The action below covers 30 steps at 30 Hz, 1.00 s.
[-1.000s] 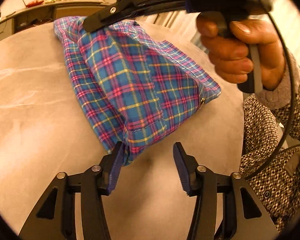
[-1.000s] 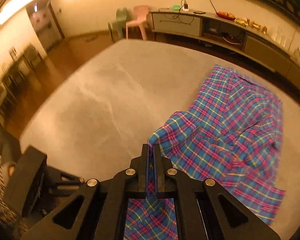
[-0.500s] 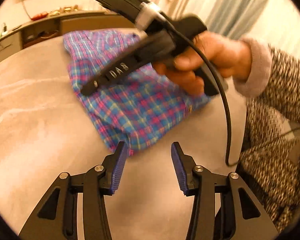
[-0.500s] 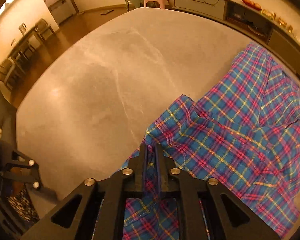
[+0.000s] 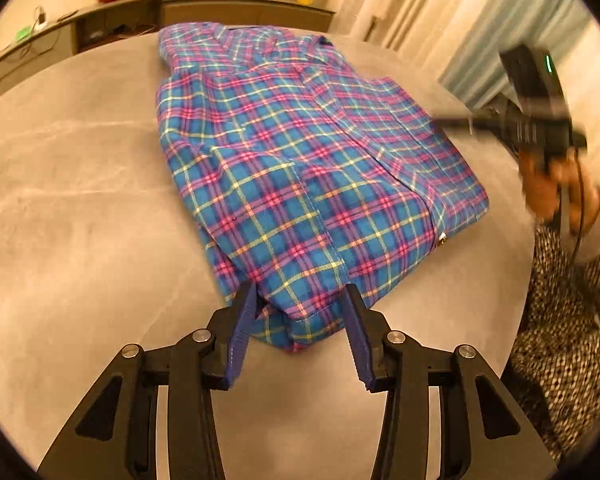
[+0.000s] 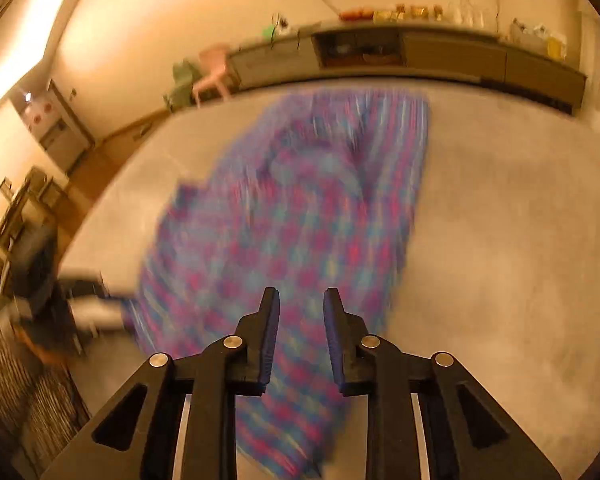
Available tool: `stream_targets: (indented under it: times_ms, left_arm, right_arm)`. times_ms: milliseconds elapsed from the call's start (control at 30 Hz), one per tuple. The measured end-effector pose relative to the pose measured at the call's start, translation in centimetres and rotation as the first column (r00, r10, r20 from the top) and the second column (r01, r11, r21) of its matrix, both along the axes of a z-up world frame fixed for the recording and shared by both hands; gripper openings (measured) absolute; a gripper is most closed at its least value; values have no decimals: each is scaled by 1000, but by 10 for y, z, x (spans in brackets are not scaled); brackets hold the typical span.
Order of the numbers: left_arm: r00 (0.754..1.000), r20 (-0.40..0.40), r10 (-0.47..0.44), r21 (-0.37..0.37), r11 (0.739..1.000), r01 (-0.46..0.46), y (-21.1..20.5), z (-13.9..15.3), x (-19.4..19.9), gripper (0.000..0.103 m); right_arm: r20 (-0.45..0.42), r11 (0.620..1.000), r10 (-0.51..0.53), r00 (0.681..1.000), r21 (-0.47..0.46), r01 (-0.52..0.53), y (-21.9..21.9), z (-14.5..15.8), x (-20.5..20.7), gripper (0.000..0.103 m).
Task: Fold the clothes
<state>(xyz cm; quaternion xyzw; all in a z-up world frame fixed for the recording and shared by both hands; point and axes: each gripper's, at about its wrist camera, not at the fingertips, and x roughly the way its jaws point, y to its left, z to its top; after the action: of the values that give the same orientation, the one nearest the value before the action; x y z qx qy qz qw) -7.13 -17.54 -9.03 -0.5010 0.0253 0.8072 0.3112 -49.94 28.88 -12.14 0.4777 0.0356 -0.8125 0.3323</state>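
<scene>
Right gripper [image 6: 301, 300] now off shirt [image 5: 300, 168], above it.

The right gripper [image 6: 300, 308] stands at the near edge, its jaws parted with nothing between the blue pads [image 6: 271, 344]. Beyond and under them a plaid shirt [image 6: 300, 208], blurred by motion, lies on the grey table [image 6: 500, 240], running from near to far. At the near left a dark, smeared shape, apparently the other gripper [image 6: 80, 292], sits beside the shirt's edge. Along the far wall runs a long low cabinet [image 6: 440, 56], and to its left stands a pink chair [image 6: 212, 68].
</scene>
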Motion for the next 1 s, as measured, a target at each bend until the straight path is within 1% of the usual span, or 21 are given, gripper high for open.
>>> stream_targets:
  times_ms: [67, 133, 200, 267, 333, 400, 433, 467, 500, 533, 567, 633, 700, 733, 767, 800, 833, 867, 933, 967, 1000]
  left_arm:
    - [1000, 1, 13, -34, 999, -13, 7, -1, 4, 46]
    - [1000, 8, -9, -69, 998, 9, 19, 1, 20, 46]
    - [998, 25, -54, -97, 994, 56, 32, 2, 42, 46]
    - [991, 39, -128, -116, 984, 132, 47, 5, 72, 46]
    - [989, 13, -150, -127, 980, 150, 53, 15, 93, 46]
    - [995, -29, -93, -65, 994, 91, 40, 32, 96, 46]
    - [998, -53, -42, -27, 999, 41, 29, 41, 92, 47]
    - [997, -70, 18, 7, 1000, -18, 17, 47, 82, 52]
    - [993, -71, 91, 33, 995, -89, 5, 50, 72, 55]
    - [983, -51, 175, 55, 984, -172, -7, 49, 55, 59]
    - [971, -19, 239, 65, 969, -238, -15, 45, 38, 60]
    - [958, 20, 286, 39, 957, -287, -12, 32, 10, 60]
    - [958, 24, 286, -34, 958, -285, 3, 17, -8, 56]
    - [959, 11, 282, -61, 958, -281, 10, 12, -15, 40]
    - [960, 4, 282, -70, 957, -281, 18, 10, -20, 19]
    - [961, -10, 277, -54, 959, -277, 20, 11, -20, 12]
    - [967, -39, 253, 1, 967, -253, 22, 18, -16, 8]
    - [972, -56, 230, 74, 971, -226, 20, 27, -12, 7]
    - [975, -4, 221, 210, 954, -215, 8, 30, -14, 7]
    - [968, 33, 250, 207, 945, -252, -1, 22, -21, 7]
    - [957, 71, 282, 180, 940, -291, -8, 11, -28, 7]
  right_arm:
    - [-13, 1000, 29, 1000, 13, -29, -2, -19, 7, 24]
    - [-22, 999, 39, 999, 22, -39, -3, -31, 12, 24]
    - [22, 997, 71, 997, 40, -72, 1, -30, 17, 24]
    - [58, 986, 127, 990, 104, -133, 6, -25, 27, 24]
    - [74, 971, 190, 979, 137, -198, 11, -23, 40, 24]
    - [103, 961, 230, 968, 132, -242, 20, -18, 46, 24]
    - [95, 967, 216, 972, 120, -227, 25, -13, 44, 24]
    - [71, 979, 180, 981, 83, -186, 32, -4, 37, 25]
    - [57, 987, 152, 987, 45, -155, 37, 2, 29, 25]
    - [50, 991, 132, 990, 15, -133, 39, 7, 22, 25]
    - [36, 993, 114, 993, -4, -114, 39, 8, 14, 25]
    - [18, 995, 97, 995, -2, -97, 33, 9, 0, 25]
    - [8, 997, 73, 997, 14, -73, 23, -4, -13, 25]
    - [4, 998, 63, 998, 26, -63, 21, -9, -22, 25]
    - [-8, 997, 56, 998, 45, -55, 15, -13, -27, 24]
    - [-18, 997, 52, 998, 54, -51, 11, -17, -28, 21]
    - [-24, 997, 51, 998, 53, -50, 10, -19, -29, 15]
    - [-21, 998, 51, 998, 43, -50, 12, -20, -28, 4]
    - [-12, 998, 63, 998, -20, -63, 21, -14, -28, 4]
    - [-8, 997, 67, 998, -46, -67, 25, -11, -29, 4]
    - [-4, 997, 66, 998, -43, -66, 24, -13, -32, 4]
